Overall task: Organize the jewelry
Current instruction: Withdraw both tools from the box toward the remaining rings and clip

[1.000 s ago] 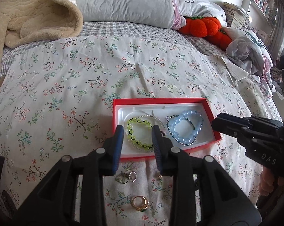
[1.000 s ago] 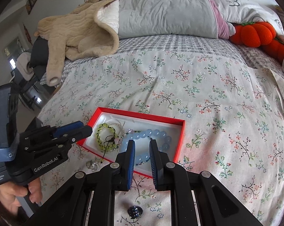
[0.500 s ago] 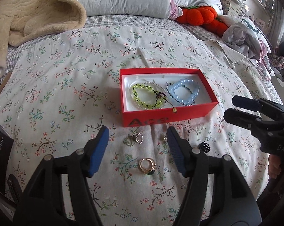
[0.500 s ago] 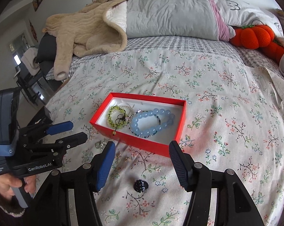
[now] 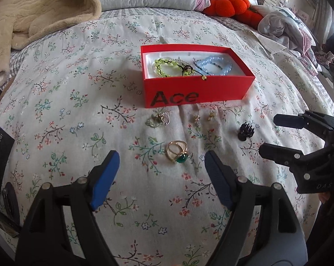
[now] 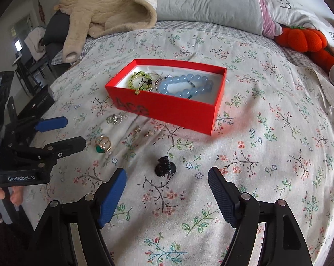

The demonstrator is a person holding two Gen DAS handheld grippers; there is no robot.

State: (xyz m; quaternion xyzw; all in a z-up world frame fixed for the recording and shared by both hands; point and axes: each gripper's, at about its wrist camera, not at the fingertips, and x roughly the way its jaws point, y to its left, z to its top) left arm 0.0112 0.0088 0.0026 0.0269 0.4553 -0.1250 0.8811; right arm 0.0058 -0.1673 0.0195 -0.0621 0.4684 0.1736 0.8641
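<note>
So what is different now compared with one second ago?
Both the left hand-held gripper and right hand-held gripper drew back from the red box; their jaws have just been opening, nothing between them. Bracelets, rings and black clip stayed put.

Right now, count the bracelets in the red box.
3, possibly more hidden beneath. All lie in the red box: the green beaded bracelet at the left, the blue beaded bracelet at the right, and a thin pale beaded one partly under the green.
</note>
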